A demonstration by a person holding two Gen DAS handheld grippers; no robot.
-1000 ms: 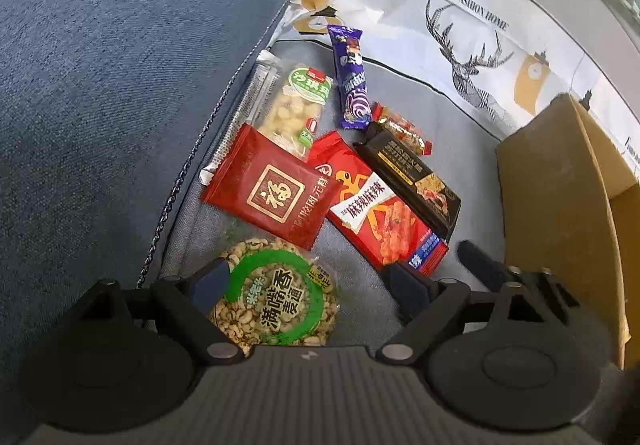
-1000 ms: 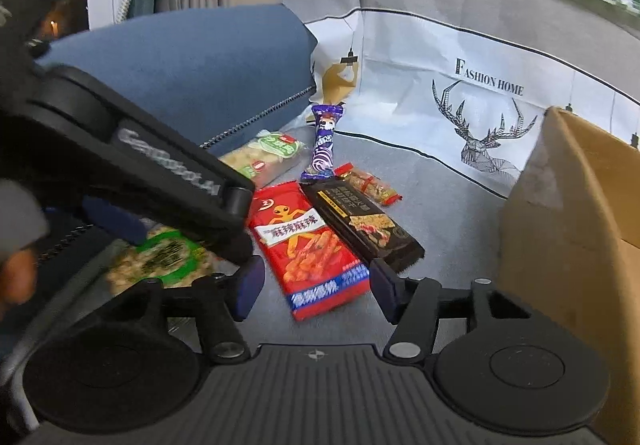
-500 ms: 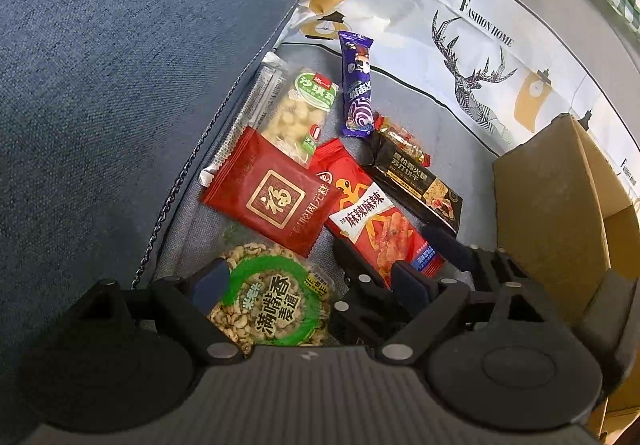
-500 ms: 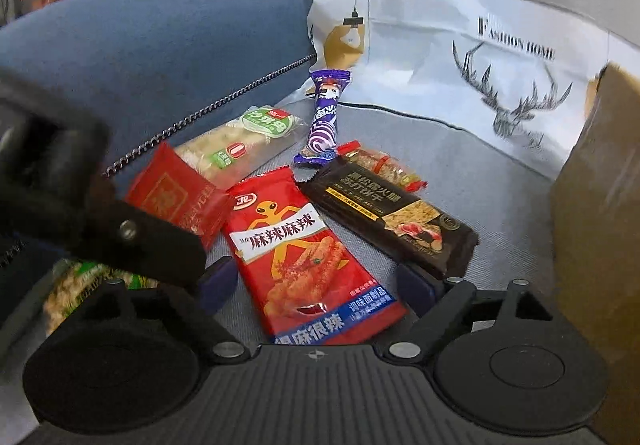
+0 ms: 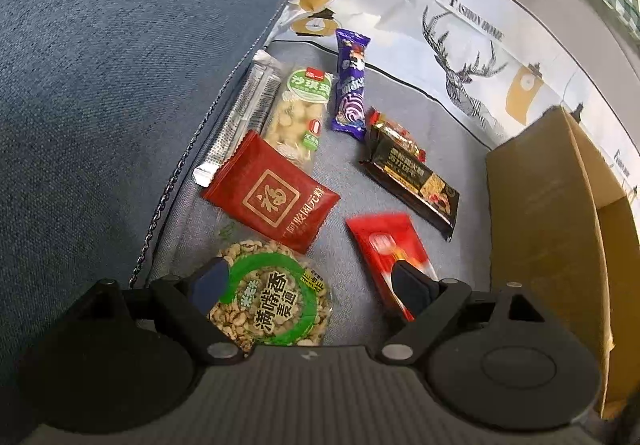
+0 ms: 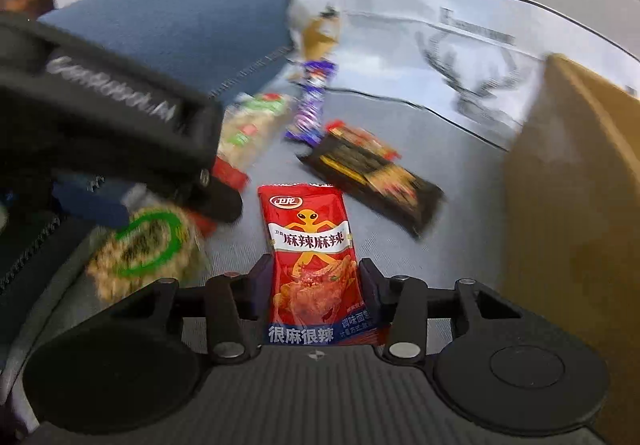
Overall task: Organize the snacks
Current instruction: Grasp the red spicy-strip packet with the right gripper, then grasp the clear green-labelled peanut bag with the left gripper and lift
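My right gripper (image 6: 316,277) is shut on the red spicy-strip packet (image 6: 310,245) and holds it lifted above the seat; the packet also shows blurred in the left wrist view (image 5: 390,245). My left gripper (image 5: 312,283) is open, its fingers either side of the round green-ringed peanut pack (image 5: 272,305), just above it. On the grey seat lie a dark red packet (image 5: 272,201), a clear nut bar (image 5: 300,109), a purple bar (image 5: 352,85), a black bar (image 5: 416,173) and a small red candy (image 5: 396,129).
An open cardboard box (image 5: 548,213) stands at the right, also seen in the right wrist view (image 6: 572,185). A blue cushion (image 5: 120,65) rises at the left. A white deer-print cloth (image 5: 460,33) covers the backrest behind the snacks.
My right gripper came in over the red spicy-strip packet, shut on it and lifted it from the pile toward the right. My left gripper stayed open over the peanut pack.
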